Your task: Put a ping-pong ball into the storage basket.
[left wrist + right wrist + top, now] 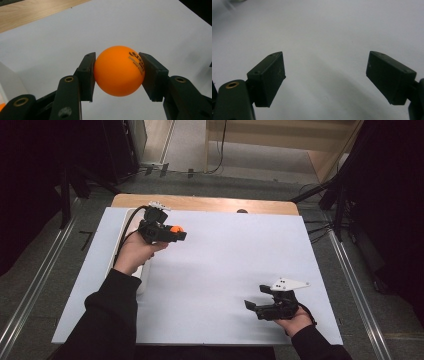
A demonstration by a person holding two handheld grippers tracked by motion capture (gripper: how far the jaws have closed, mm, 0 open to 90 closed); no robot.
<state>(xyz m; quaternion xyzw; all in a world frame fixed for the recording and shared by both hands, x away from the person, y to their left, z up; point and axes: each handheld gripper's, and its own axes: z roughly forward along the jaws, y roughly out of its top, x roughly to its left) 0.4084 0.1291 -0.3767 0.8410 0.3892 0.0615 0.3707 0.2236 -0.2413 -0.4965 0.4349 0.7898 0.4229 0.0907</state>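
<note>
The left tool has its two black jaws closed flat against the sides of an orange ball, a table-tennis ball by the dark print near its top right. One pad presses each flank and the ball sits squarely between them, clear of the surface under it as far as the left gripper view shows. In the high view the same left tool is held up over the far left part of the white worktop, with the ball a small orange spot at its tip. Just behind and beneath that hand lies a pale tray along the worktop's left edge; whether it holds anything I cannot tell.

Well apart from it, near the front right edge, the right tool rests low over the sheet. Its jaws stand wide apart with nothing between them, only bare white surface ahead in the right gripper view.

As a judgement: the pick-up looks done, since the ball is gripped and lifted. What is left would be carrying it to wherever it goes and letting go, perhaps handing it over to the waiting right tool, though no target is marked on the sheet
</note>
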